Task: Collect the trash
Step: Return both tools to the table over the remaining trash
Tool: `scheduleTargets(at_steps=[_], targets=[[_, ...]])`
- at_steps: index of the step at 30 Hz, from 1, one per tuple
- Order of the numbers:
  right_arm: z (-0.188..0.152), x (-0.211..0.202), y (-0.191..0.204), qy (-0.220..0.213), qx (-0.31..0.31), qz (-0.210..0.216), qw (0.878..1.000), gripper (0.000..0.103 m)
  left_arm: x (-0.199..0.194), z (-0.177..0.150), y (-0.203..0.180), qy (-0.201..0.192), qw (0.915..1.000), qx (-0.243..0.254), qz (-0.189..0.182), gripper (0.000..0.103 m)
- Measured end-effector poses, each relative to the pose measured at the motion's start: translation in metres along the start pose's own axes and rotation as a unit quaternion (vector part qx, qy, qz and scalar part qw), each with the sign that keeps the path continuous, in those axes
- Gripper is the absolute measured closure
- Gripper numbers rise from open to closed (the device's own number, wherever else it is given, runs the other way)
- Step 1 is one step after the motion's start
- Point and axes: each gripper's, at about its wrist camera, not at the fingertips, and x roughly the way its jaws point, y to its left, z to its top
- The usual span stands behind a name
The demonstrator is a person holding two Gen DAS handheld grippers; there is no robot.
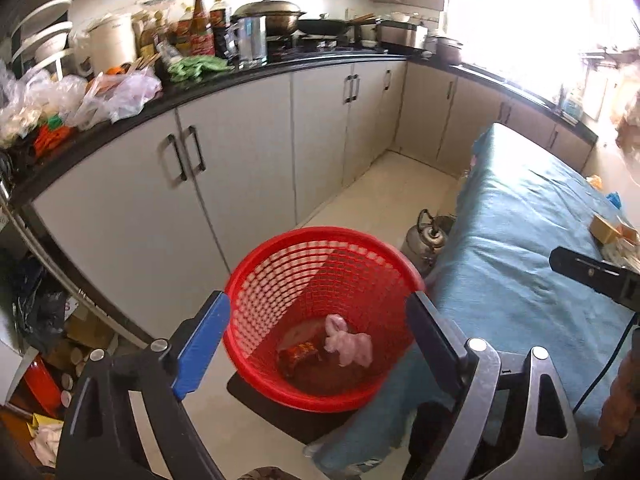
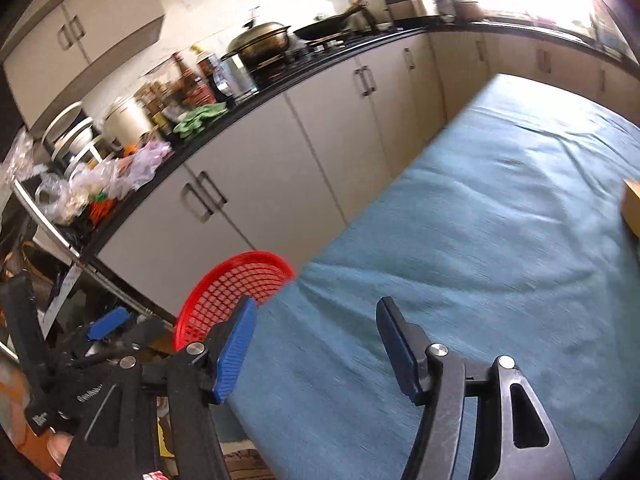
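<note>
A red mesh basket (image 1: 320, 272) stands on the floor beside the blue-covered table (image 1: 520, 240). Inside it lie a crumpled pink-white wrapper (image 1: 348, 344) and a brown-red wrapper (image 1: 298, 354). My left gripper (image 1: 320, 320) is open and empty, held above the basket's mouth. My right gripper (image 2: 316, 320) is open and empty over the blue table cloth (image 2: 460, 240). The basket rim also shows in the right wrist view (image 2: 236, 284), left of the table edge. The left gripper's blue pad (image 2: 108, 322) shows low left there.
A black kitchen counter (image 1: 260, 76) with plastic bags, bottles and pots runs along white cabinets (image 1: 240, 168). A metal kettle (image 1: 428, 236) stands on the floor by the table. Small boxes (image 1: 608, 230) lie on the table's right side. Clutter fills the floor at lower left.
</note>
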Motion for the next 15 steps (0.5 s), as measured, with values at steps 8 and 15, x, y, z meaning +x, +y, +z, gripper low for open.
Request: scheduleTargets(at_steps=[8,15], targets=[[-0.025,-0.065,-0.070,-0.035,0.055,-0.039,0.997,0.031,-0.023,0.002,-0.071,-0.016,0.9964,0.069,-0.045,0.015],[-0.051,-0.133,-0.138,-0.066,0.096,-0.091,0.989,0.028,-0.036,0.006,-0.159,-0.014,0.9822,0.137,-0.128,0.015]])
